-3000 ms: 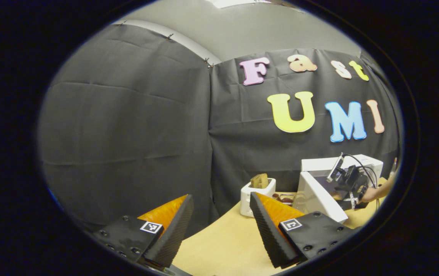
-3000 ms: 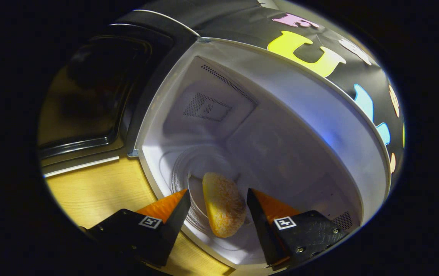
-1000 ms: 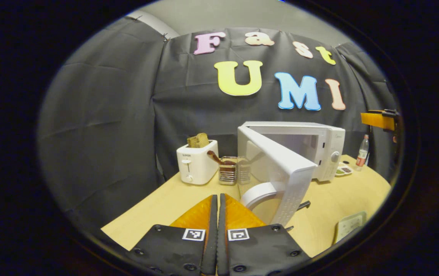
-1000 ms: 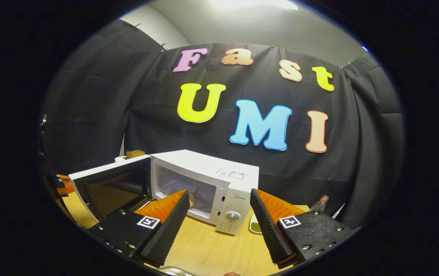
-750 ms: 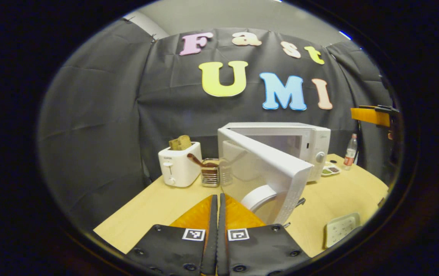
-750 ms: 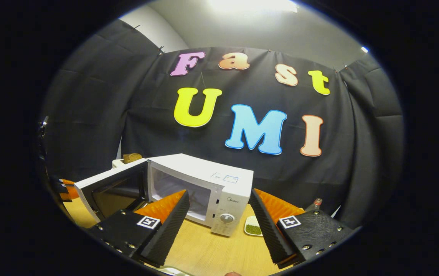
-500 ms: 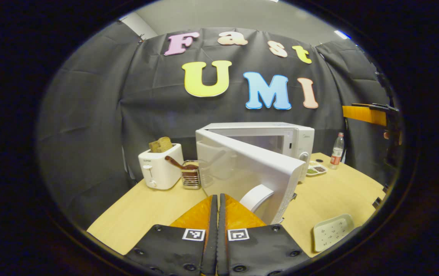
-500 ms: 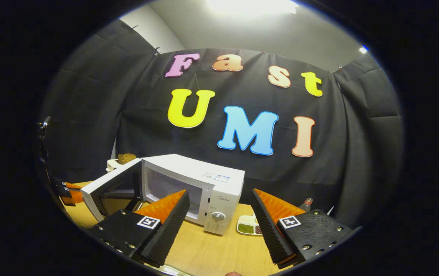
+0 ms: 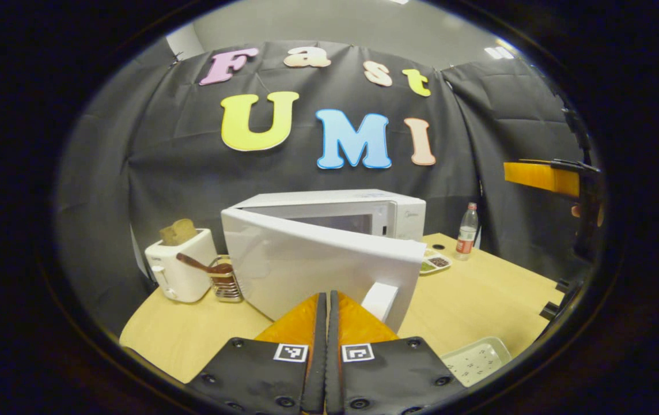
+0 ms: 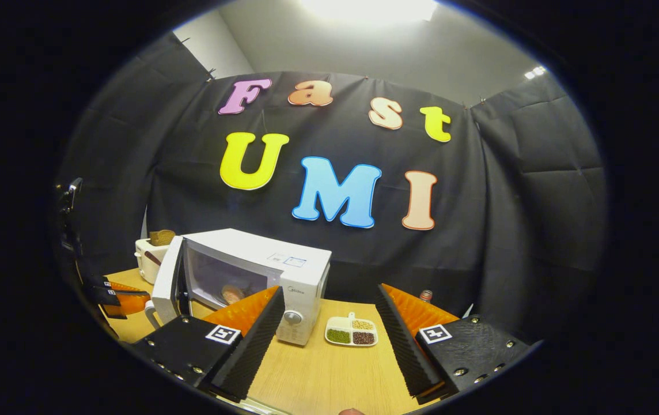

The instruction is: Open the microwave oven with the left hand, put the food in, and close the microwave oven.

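Microwave oven [image 9: 329, 230], a white box of smooth glossy casing, stands on the pale wood-grain table [image 9: 479, 300] with its door [image 9: 318, 271] swung partway out; in the left gripper view the door's blank white outer face is turned toward the camera, and its curved white handle [image 9: 380, 301] sits just beyond and to the right of the left gripper [image 9: 324, 302], whose ribbed fingers are pressed flat together with nothing between them. I cannot tell whether the fingertips touch the door. In the right gripper view the door stands ajar at the oven's left side, and through the opening the food [image 10: 231, 293], a rounded brownish lump, lies inside the cavity. The right gripper [image 10: 329, 314] is well back from the oven, its ridged wedge-shaped fingers spread wide and empty; the oven's round control knob [image 10: 292, 316] shows between them. A small brand mark above the knob and a sticker on the oven's top are too small to read. Beside the oven's left side stand a white toaster [image 9: 180, 271] with a slice of brown bread [image 9: 178, 231] sticking up and a wire holder [image 9: 226, 285] with a dark spoon. To its right lie a white divided dish [image 10: 352, 332] of green, brown and pale grains and a clear plastic bottle [image 9: 466, 230] with a red label. A pale rectangular tray [image 9: 476, 360] lies near the table's front edge.
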Tool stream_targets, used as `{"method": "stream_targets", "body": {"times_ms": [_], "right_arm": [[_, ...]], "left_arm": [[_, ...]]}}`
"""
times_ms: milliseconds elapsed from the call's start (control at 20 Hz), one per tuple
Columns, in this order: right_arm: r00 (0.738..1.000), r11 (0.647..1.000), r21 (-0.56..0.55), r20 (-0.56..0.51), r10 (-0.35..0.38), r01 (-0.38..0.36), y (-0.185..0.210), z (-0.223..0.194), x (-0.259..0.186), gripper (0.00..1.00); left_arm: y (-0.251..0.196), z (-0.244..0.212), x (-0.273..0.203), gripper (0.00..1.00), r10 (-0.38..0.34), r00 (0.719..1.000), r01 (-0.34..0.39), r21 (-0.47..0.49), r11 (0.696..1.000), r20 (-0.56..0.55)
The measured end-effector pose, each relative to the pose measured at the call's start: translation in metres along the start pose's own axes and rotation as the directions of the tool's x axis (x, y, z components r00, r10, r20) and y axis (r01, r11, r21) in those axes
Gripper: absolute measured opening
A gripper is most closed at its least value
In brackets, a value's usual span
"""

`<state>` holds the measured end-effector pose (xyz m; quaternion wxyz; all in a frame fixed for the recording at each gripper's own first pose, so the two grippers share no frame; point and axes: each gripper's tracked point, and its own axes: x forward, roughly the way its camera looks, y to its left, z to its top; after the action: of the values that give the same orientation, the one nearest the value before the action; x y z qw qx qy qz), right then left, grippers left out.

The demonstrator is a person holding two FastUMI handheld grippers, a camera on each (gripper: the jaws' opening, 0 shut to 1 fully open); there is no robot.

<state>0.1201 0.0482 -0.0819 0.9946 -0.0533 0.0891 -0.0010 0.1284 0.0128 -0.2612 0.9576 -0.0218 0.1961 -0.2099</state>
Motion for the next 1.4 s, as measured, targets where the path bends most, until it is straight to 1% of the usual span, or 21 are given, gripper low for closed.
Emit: {"method": "stream_targets", "body": {"times_ms": [50, 100, 350, 400, 500, 550, 750, 800, 950, 1300, 1400], "right_arm": [[1.0, 1.0, 0.0, -0.004, -0.015, 0.015, -0.004, -0.001, -0.002, 0.97], [1.0, 1.0, 0.003, -0.006, -0.031, 0.031, -0.009, -0.002, -0.005, 0.97], [0.993, 0.993, 0.012, -0.019, -0.116, 0.117, -0.029, -0.007, -0.018, 0.97], [0.991, 0.991, 0.012, -0.02, -0.132, 0.132, -0.032, -0.008, -0.021, 0.97], [0.988, 0.988, 0.007, -0.025, -0.154, 0.154, -0.037, -0.009, -0.024, 0.97], [0.986, 0.987, 0.005, -0.029, -0.162, 0.163, -0.039, -0.011, -0.025, 0.97], [0.981, 0.982, 0.004, -0.042, -0.19, 0.19, -0.045, -0.014, -0.029, 0.97], [0.98, 0.98, 0.004, -0.04, -0.197, 0.197, -0.046, -0.014, -0.03, 0.97], [0.976, 0.977, -0.004, -0.049, -0.214, 0.214, -0.049, -0.017, -0.034, 0.96], [0.967, 0.969, 0.003, -0.065, -0.245, 0.246, -0.058, -0.021, -0.04, 0.97], [0.966, 0.968, -0.003, -0.065, -0.251, 0.251, -0.061, -0.021, -0.041, 0.97]], "left_arm": [[-0.004, 0.003, 0.007, 0.01, -0.018, 1.0, 0.018, 0.003, 1.0, 0.001], [-0.009, 0.007, 0.014, 0.08, -0.035, 0.999, 0.035, 0.008, 0.999, 0.002], [-0.021, 0.018, 0.053, 0.08, -0.088, 0.996, 0.088, 0.022, 0.996, 0.011], [-0.026, 0.018, 0.06, 0.01, -0.102, 0.995, 0.102, 0.017, 0.995, 0.006], [-0.033, 0.022, 0.073, 0.01, -0.122, 0.992, 0.122, 0.022, 0.992, 0.006], [-0.035, 0.024, 0.08, 0.07, -0.129, 0.992, 0.129, 0.027, 0.991, 0.007], [-0.042, 0.031, 0.111, 0.07, -0.151, 0.989, 0.15, 0.041, 0.988, 0.01], [-0.042, 0.034, 0.119, 0.07, -0.145, 0.989, 0.144, 0.046, 0.988, 0.015], [-0.038, 0.036, 0.144, 0.13, -0.124, 0.992, 0.123, 0.052, 0.991, 0.018], [-0.025, 0.034, 0.183, 0.12, -0.064, 0.998, 0.064, 0.037, 0.997, -0.007], [-0.023, 0.036, 0.191, 0.12, -0.056, 0.998, 0.056, 0.029, 0.998, -0.012]]}}
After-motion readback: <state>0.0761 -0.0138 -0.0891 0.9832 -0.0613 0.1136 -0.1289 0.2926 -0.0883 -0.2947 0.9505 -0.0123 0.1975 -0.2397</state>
